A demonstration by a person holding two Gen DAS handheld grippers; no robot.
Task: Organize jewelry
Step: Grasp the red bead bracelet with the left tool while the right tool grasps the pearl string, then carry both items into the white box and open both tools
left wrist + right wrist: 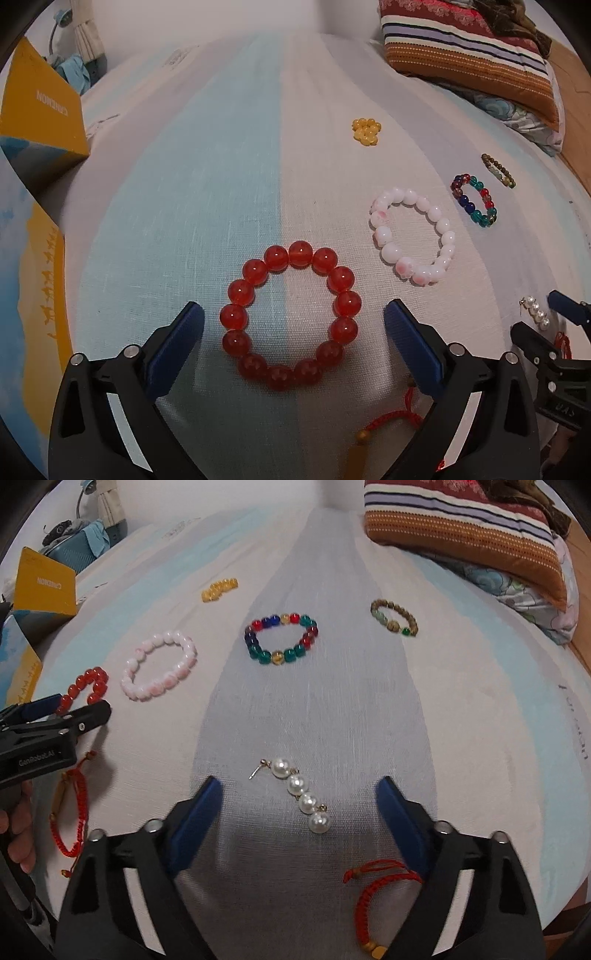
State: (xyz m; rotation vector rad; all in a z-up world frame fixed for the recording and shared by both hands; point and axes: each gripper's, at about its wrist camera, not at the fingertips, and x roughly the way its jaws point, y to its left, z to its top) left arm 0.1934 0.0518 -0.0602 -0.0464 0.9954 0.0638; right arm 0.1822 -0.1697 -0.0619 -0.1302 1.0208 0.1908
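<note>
The left gripper (293,325) hung with jaws spread wide around the red bead bracelet (290,315) lying on the bed (221,184); the right gripper (299,799) gaped likewise over the pearl earring (299,794). The beads looked hard, slick and loosely strung, so pinching across one side of the ring seemed safest.
</note>
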